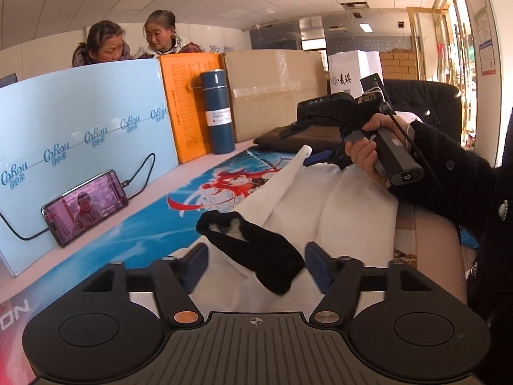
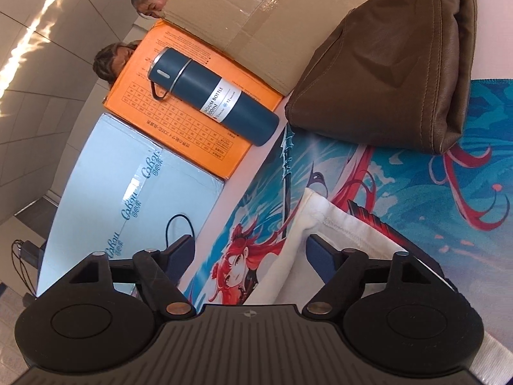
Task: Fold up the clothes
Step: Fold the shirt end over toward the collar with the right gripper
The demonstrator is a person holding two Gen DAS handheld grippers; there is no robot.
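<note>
A white garment [image 1: 336, 205] with a black collar [image 1: 253, 243] lies on the printed mat [image 1: 134, 240]. My left gripper [image 1: 255, 263] stands open just above it, the black collar between its blue pads [image 1: 195, 263] without being pressed. One white sleeve [image 1: 282, 186] runs up to the right gripper [image 1: 299, 147], which a hand [image 1: 362, 154] holds. In the right wrist view the sleeve's cuff [image 2: 320, 215] lies between the jaws of the right gripper [image 2: 251, 253], which stand apart; the far pad [image 2: 182, 253] is clear of the cloth.
A folded brown garment [image 2: 394, 64] sits at the mat's far end. A blue vacuum bottle [image 1: 218, 112], an orange box [image 1: 182, 102], a cardboard box [image 1: 272, 86] and a light blue board [image 1: 80, 122] line the back. A phone [image 1: 85, 205] leans on the board. Two people sit behind.
</note>
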